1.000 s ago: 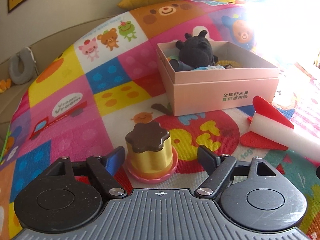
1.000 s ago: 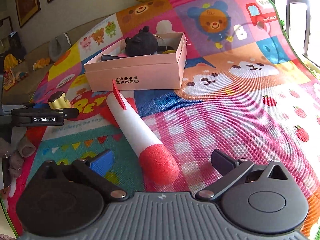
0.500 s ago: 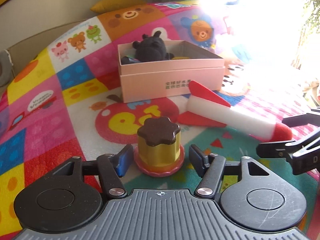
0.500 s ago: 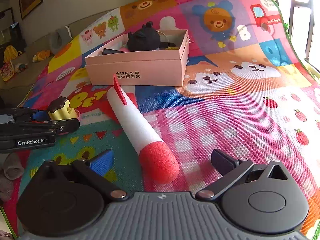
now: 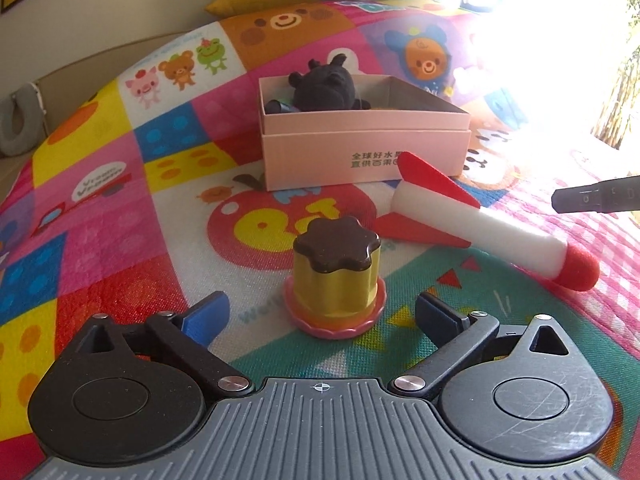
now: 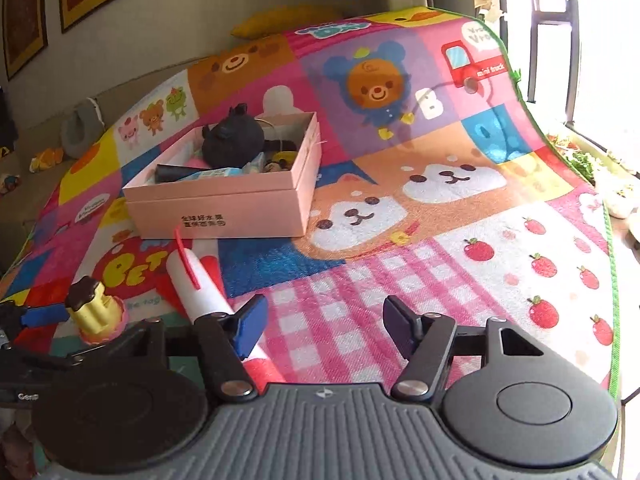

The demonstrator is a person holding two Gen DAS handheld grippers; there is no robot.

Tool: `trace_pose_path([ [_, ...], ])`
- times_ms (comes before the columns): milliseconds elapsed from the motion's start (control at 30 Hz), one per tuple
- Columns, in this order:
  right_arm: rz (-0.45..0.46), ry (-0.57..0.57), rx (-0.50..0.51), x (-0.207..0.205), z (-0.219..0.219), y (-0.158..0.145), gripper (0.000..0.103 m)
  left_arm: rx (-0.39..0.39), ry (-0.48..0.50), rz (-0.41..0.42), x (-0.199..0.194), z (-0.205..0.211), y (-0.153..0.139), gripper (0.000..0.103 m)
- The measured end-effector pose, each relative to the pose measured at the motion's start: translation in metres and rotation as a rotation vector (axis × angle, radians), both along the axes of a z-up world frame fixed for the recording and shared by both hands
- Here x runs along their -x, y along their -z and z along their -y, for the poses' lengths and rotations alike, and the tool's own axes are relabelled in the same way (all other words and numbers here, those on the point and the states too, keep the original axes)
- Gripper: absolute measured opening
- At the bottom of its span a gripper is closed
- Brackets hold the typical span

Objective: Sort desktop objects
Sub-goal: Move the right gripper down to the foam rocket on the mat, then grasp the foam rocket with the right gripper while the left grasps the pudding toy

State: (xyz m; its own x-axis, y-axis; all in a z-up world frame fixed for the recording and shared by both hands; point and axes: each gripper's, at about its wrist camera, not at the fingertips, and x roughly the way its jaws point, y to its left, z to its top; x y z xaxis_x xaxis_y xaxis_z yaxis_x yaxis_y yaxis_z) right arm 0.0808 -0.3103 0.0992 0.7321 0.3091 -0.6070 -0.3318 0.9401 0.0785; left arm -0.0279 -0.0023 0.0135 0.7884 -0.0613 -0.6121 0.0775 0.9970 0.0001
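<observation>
The left tool (image 5: 322, 312) is spread wide, its two fingers low over the play mat (image 5: 132, 216) and gripping nothing. Just ahead of the gap between its fingers stands a toy pudding (image 5: 335, 276): a yellow fluted body with a brown scalloped top on a pink saucer, upright on the mat and clear of both fingers. Beyond it and to the right lies a foam rocket (image 5: 480, 228), white with red fins and a red nose, on its side with the fins toward the pink box (image 5: 360, 156). The box sits further ahead, open, with a black plush toy (image 5: 324, 88) inside near its far left corner.

The right tool (image 6: 322, 324) is also spread and holds nothing. Its left finger lies across the rocket's white shaft (image 6: 196, 280); whether they touch cannot be told. The red nose end is hidden behind the tool's body. The pudding (image 6: 94, 312) stands further left, between the left tool's fingers (image 6: 42, 316). Ahead and left is the pink box (image 6: 224, 208), with the plush (image 6: 232, 140) and other small items inside.
</observation>
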Motion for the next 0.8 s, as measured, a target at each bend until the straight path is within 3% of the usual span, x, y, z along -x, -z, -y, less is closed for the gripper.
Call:
trace_pose_path([
  [133, -0.062, 0.022, 0.067, -0.011, 0.003, 0.012, 0.060, 0.015, 0.003, 0.002, 0.000, -0.002, 0.000, 0.103],
  [200, -0.119, -0.021, 0.067, -0.006, 0.001, 0.020, 0.060, 0.021, 0.006, 0.002, 0.000, -0.002, 0.000, 0.103],
  [333, -0.125, -0.163, -0.008, 0.022, -0.004, 0.005, 0.060, 0.036, 0.006, 0.006, 0.001, -0.004, 0.000, 0.103],
  [467, -0.062, -0.215, -0.026, 0.033, -0.015, -0.014, 0.064, 0.058, 0.006, 0.013, 0.002, -0.007, -0.001, 0.103],
  [633, -0.024, -0.296, 0.057, 0.037, -0.038, -0.012, 0.066, 0.080, 0.005, 0.019, 0.002, -0.010, -0.001, 0.103],
  [800, 0.023, -0.249, 0.097, 0.037, -0.036, -0.005, 0.067, 0.096, 0.003, 0.025, 0.004, -0.011, 0.000, 0.103],
])
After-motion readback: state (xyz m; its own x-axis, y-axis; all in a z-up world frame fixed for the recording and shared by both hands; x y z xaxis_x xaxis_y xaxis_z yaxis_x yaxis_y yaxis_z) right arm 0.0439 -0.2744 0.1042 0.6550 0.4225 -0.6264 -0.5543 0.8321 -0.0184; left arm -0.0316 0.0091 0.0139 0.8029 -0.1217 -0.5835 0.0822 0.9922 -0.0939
